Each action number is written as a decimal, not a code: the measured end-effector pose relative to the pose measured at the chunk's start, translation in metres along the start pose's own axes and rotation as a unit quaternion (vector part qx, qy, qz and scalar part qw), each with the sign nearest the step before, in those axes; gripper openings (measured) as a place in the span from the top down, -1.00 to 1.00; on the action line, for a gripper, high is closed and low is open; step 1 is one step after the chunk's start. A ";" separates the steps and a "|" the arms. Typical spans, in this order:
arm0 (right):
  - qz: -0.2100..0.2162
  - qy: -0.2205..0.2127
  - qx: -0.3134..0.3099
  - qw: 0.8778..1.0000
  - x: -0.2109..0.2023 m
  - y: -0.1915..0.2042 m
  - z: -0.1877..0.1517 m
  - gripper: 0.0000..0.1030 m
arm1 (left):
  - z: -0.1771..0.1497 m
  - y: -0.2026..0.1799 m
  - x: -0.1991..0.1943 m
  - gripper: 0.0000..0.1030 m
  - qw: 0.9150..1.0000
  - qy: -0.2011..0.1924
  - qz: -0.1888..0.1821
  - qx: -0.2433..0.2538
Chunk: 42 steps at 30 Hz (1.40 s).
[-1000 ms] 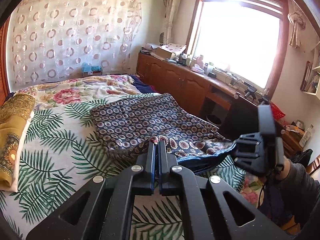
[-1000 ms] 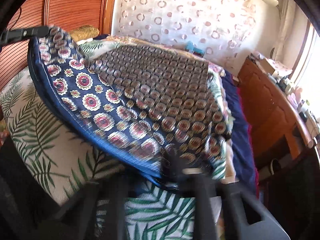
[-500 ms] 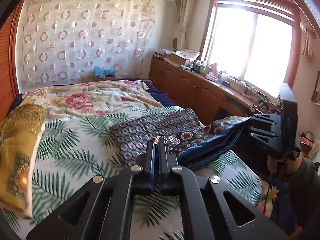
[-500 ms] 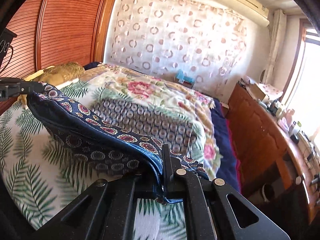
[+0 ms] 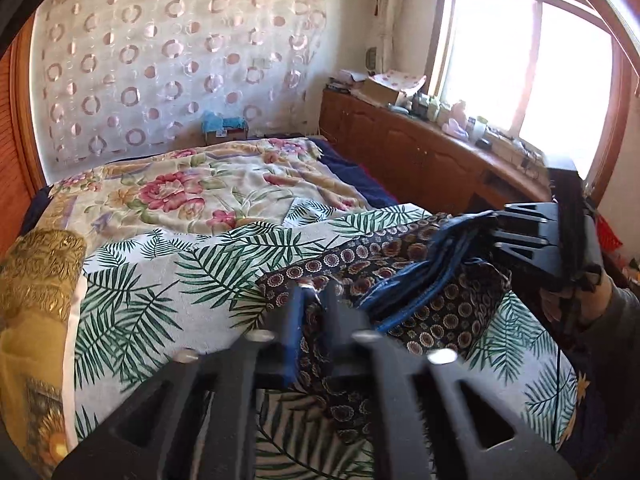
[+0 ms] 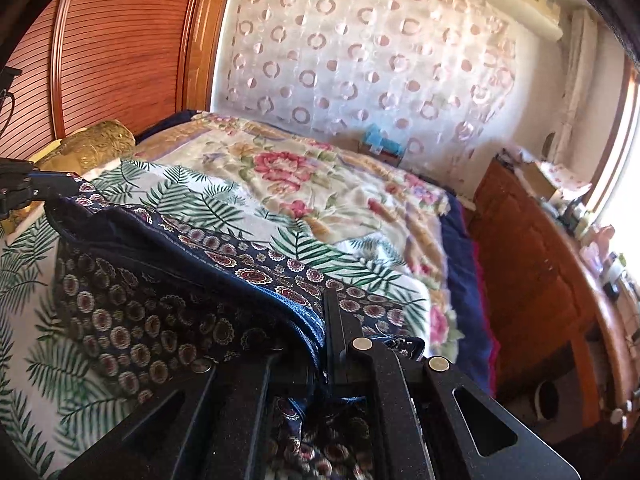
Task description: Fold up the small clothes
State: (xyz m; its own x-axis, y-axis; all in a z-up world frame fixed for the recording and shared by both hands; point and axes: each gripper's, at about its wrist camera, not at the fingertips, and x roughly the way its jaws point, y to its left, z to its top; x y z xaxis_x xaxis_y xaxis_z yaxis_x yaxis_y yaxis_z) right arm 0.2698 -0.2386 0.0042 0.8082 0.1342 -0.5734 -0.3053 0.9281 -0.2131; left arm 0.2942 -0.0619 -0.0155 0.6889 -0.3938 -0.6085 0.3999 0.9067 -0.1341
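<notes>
A dark blue garment with round floral medallions [image 5: 436, 308] hangs bunched between my two grippers above the palm-leaf bedsheet [image 5: 168, 292]. My left gripper [image 5: 314, 292] is shut on one end of it. My right gripper [image 6: 322, 320] is shut on the other end, with blue hem folds [image 6: 308, 320] pinched between the fingers. The garment [image 6: 160, 304] sags down onto the sheet [image 6: 44, 364]. The right gripper also shows in the left wrist view [image 5: 524, 232], the left one at the right wrist view's left edge [image 6: 16, 188].
A floral quilt [image 5: 192, 184] covers the far half of the bed. A gold pillow [image 5: 32, 280] lies at the left by the wooden headboard [image 6: 112, 52]. A wooden cabinet [image 5: 420, 160] with clutter runs along the window wall on the right.
The far half of the garment has been lifted off the sheet and gathered toward me into a bunch between both grippers. Both grippers keep their hold on it.
</notes>
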 end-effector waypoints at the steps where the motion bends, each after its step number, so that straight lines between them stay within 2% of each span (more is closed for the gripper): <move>1: 0.002 0.006 -0.001 1.000 0.006 -0.004 0.002 0.93 | 0.002 0.000 -0.001 0.07 1.000 -0.006 -0.001 0.002; 3: 0.009 0.015 -0.004 1.000 0.021 -0.010 0.009 0.93 | 0.006 0.001 -0.007 -0.48 1.000 -0.020 -0.003 0.005; 4: 0.012 0.017 -0.006 1.000 0.024 -0.011 0.010 0.93 | 0.008 0.002 -0.008 -0.55 1.000 -0.024 -0.006 0.004; 10: 0.022 0.020 0.017 0.999 0.035 -0.028 0.030 0.92 | 0.009 -0.003 0.013 -0.55 1.000 0.005 -0.002 0.023; 14: 0.014 0.015 0.060 0.998 0.036 -0.047 0.035 0.10 | 0.001 -0.001 0.033 -0.55 0.999 0.033 0.010 0.023; 15: 0.020 0.017 0.076 0.997 0.038 -0.055 0.037 0.00 | 0.000 0.000 0.038 -0.55 0.999 0.040 0.012 0.023; 16: 0.021 0.019 0.091 0.995 0.039 -0.064 0.040 -0.01 | -0.001 0.001 0.042 -0.55 0.999 0.046 0.014 0.023; 20: -0.016 0.015 0.097 0.995 0.032 -0.082 0.044 -0.01 | -0.005 0.008 0.054 -0.55 0.997 0.066 0.022 0.015; 24: -0.014 0.001 0.103 0.995 0.016 -0.089 0.039 -0.17 | -0.008 0.011 0.063 -0.55 0.996 0.081 0.028 0.012; 29: -0.013 0.011 0.081 0.997 0.007 -0.084 0.042 -0.18 | -0.016 0.008 0.079 -0.55 0.993 0.100 0.050 0.028; 32: 0.011 0.020 0.064 0.998 0.014 -0.084 0.054 -0.18 | -0.021 0.013 0.087 -0.55 0.991 0.115 0.068 0.026; 35: 0.040 0.020 0.113 0.993 0.018 -0.104 0.064 -0.22 | -0.023 0.016 0.088 -0.55 0.990 0.120 0.067 0.019; 38: -0.008 0.016 0.115 0.993 0.018 -0.114 0.063 -0.24 | -0.024 0.016 0.088 -0.55 0.990 0.120 0.071 0.022; 40: 0.007 0.020 0.120 0.993 0.018 -0.113 0.058 -0.24 | -0.025 0.017 0.089 -0.55 0.990 0.120 0.066 0.018; 42: 0.002 0.024 0.124 0.992 0.013 -0.111 0.051 -0.24 | -0.023 0.019 0.090 -0.55 0.991 0.118 0.055 0.011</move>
State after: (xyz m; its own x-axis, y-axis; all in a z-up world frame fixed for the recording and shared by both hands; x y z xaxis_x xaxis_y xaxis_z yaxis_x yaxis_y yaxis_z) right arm 0.3399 -0.3223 0.0606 0.7808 0.1265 -0.6119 -0.1699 0.9854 -0.0132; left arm 0.3498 -0.0761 -0.0906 0.5698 -0.2434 -0.7849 0.3450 0.9377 -0.0403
